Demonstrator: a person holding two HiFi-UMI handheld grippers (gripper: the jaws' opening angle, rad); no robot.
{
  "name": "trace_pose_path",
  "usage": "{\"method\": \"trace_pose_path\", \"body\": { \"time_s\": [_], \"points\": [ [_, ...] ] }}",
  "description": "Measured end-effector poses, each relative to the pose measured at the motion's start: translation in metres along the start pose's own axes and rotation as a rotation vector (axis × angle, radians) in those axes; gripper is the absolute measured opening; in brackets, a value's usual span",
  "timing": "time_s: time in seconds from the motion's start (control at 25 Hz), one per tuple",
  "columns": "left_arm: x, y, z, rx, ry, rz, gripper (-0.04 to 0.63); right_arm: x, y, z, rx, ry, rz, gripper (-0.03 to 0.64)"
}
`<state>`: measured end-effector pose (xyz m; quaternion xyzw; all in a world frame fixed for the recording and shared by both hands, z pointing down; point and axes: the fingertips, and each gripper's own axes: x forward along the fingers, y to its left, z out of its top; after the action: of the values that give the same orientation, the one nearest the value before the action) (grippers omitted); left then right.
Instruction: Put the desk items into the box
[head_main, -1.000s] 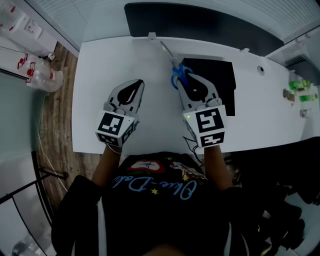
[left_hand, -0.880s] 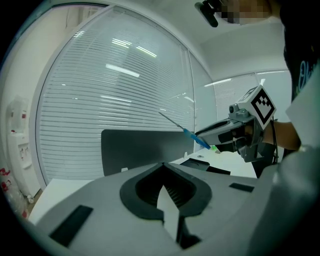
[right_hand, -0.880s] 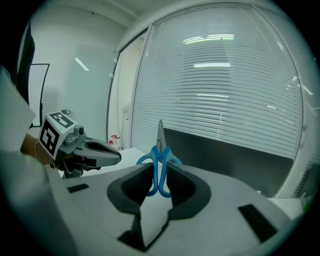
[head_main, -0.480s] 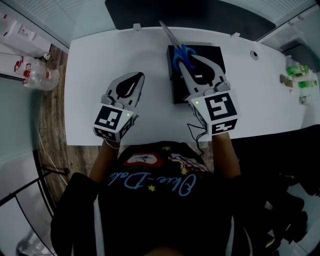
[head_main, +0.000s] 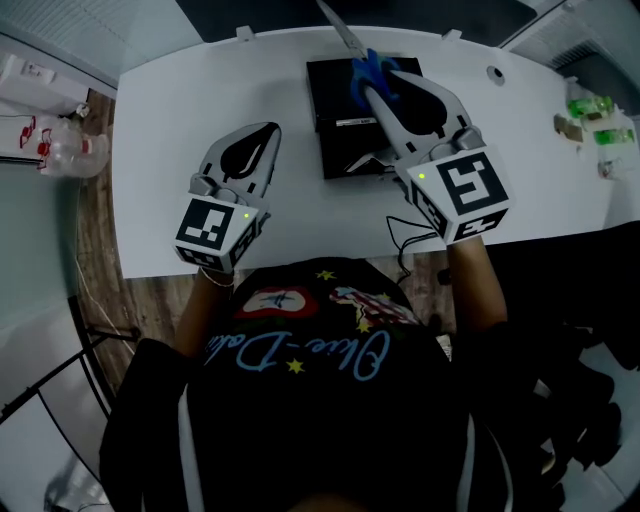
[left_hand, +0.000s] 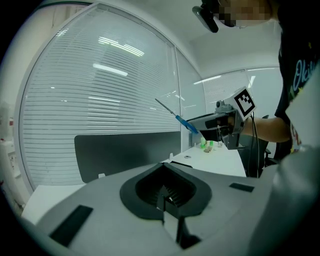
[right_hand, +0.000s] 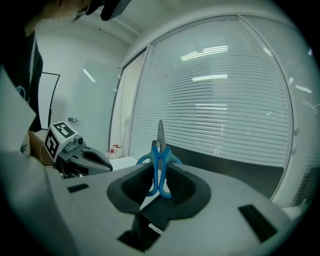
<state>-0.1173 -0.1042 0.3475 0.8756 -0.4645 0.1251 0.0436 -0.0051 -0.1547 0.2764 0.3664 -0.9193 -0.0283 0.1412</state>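
Scissors with blue handles (head_main: 367, 68) stand clamped in my right gripper (head_main: 383, 84), blades (head_main: 337, 26) pointing away from me. In the right gripper view the scissors (right_hand: 160, 159) stand upright between the jaws of that gripper (right_hand: 159, 192), which is shut on the handles. They hang over the far right part of a black box (head_main: 345, 120) on the white desk (head_main: 170, 110). My left gripper (head_main: 268, 132) hovers left of the box, shut with nothing in it; its jaws (left_hand: 167, 200) meet. From there the right gripper (left_hand: 225, 122) and the scissors (left_hand: 175, 116) show.
Small green items (head_main: 588, 108) sit at the desk's right end, near a cable hole (head_main: 497, 72). A dark partition panel (left_hand: 125, 150) runs along the desk's far edge. Bottles (head_main: 60, 150) lie on the floor at left. A cable (head_main: 403, 240) hangs below my right gripper.
My right gripper has carried the scissors forward and to the right, from the box's left edge to over the box. The left gripper has moved forward a little beside it.
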Motion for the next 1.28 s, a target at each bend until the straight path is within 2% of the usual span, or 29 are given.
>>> {"method": "trace_pose_path", "body": {
  "time_s": [0.16, 0.28, 0.56, 0.92, 1.12, 1.28],
  "points": [
    [0.0, -0.003, 0.004, 0.005, 0.0, 0.009, 0.008, -0.009, -0.004, 0.002, 0.017, -0.024, 0.024, 0.091],
    [-0.001, -0.003, 0.008, -0.017, 0.0, 0.019, 0.008, -0.014, -0.006, -0.003, 0.013, -0.009, 0.031, 0.091],
    [-0.007, -0.001, 0.008, -0.018, 0.011, 0.04, 0.008, -0.023, -0.011, -0.01, 0.042, -0.007, 0.055, 0.091],
    [-0.006, -0.003, 0.015, -0.039, -0.048, 0.064, 0.008, -0.037, -0.019, -0.016, 0.025, -0.006, 0.072, 0.091],
    [-0.003, -0.005, 0.012, -0.048, -0.041, 0.064, 0.008, -0.032, -0.016, -0.042, 0.007, 0.047, 0.098, 0.091],
    [0.002, -0.005, 0.013, -0.063, -0.052, 0.075, 0.008, -0.027, -0.008, -0.064, -0.033, 0.078, 0.163, 0.092]
  ]
}}
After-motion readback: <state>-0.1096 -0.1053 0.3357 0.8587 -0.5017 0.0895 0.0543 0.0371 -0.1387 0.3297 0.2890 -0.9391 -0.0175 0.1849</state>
